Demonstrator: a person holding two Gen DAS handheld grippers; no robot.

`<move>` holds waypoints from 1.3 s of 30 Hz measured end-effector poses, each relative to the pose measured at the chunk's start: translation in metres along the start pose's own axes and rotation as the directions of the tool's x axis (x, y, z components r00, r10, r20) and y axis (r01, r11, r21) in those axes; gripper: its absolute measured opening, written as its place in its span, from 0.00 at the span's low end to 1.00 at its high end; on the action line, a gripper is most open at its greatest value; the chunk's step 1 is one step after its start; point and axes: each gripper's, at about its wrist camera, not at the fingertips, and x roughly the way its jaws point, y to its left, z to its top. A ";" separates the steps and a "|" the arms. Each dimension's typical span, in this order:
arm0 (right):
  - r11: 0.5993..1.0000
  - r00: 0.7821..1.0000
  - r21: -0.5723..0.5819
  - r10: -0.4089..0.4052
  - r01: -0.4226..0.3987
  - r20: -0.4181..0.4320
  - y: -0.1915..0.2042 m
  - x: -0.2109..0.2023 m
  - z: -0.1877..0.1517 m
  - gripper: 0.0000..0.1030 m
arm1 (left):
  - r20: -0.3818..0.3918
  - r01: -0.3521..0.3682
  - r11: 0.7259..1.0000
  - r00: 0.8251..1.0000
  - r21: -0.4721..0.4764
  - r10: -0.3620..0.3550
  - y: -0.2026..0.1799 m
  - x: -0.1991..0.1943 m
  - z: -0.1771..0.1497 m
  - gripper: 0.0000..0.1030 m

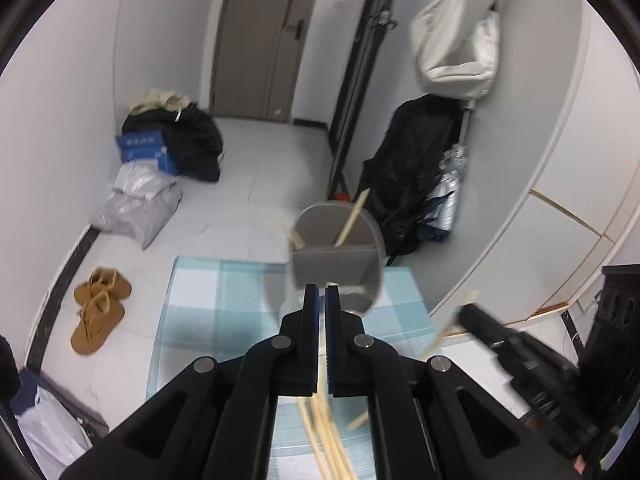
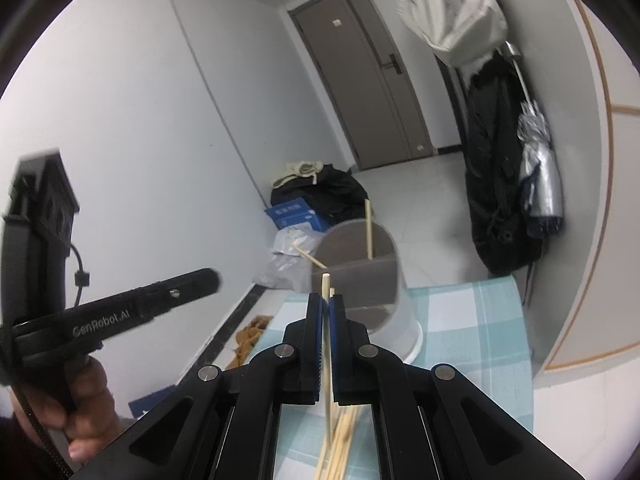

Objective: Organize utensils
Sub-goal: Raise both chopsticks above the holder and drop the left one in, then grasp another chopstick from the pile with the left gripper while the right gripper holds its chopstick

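Right gripper (image 2: 329, 300): black linkage, blue-padded jaws pinched on one pale wooden chopstick (image 2: 327, 344), whose tip sticks up past the fingertips. Left gripper (image 1: 322, 292): jaws drawn narrow; the left wrist view is blurred, with a thin pale line in the slit, so it looks closed on another wooden chopstick (image 1: 319, 376), though that is hard to confirm.

Loose pile of pale chopsticks (image 2: 340, 440) lies on the teal-and-white checked cloth (image 2: 472, 320) below both grippers. Target looks like the translucent plastic holder with grey insert (image 2: 384, 276), standing on the cloth just ahead of the jaws. Two chopsticks are in it: one upright (image 2: 369, 228), one leaning out left (image 2: 306, 256).

Step in hand, my guess: carrying picked sticks to the holder. To do well: raise each stick clear of the rim, tilt the lower end over the opening, release only once that end is inside. One hand at a time, since the grippers are close together and the mouth is narrow. Avoid knocking the leaning stick or tipping the holder. The right's stick is gripped mid-length, so it may swing when lowered.
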 end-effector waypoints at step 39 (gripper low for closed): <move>0.982 0.998 0.177 -0.065 0.068 -0.023 -0.085 -0.015 -0.019 0.03 | -0.454 -0.197 0.979 0.869 0.046 0.196 0.014 0.155 -0.093 0.49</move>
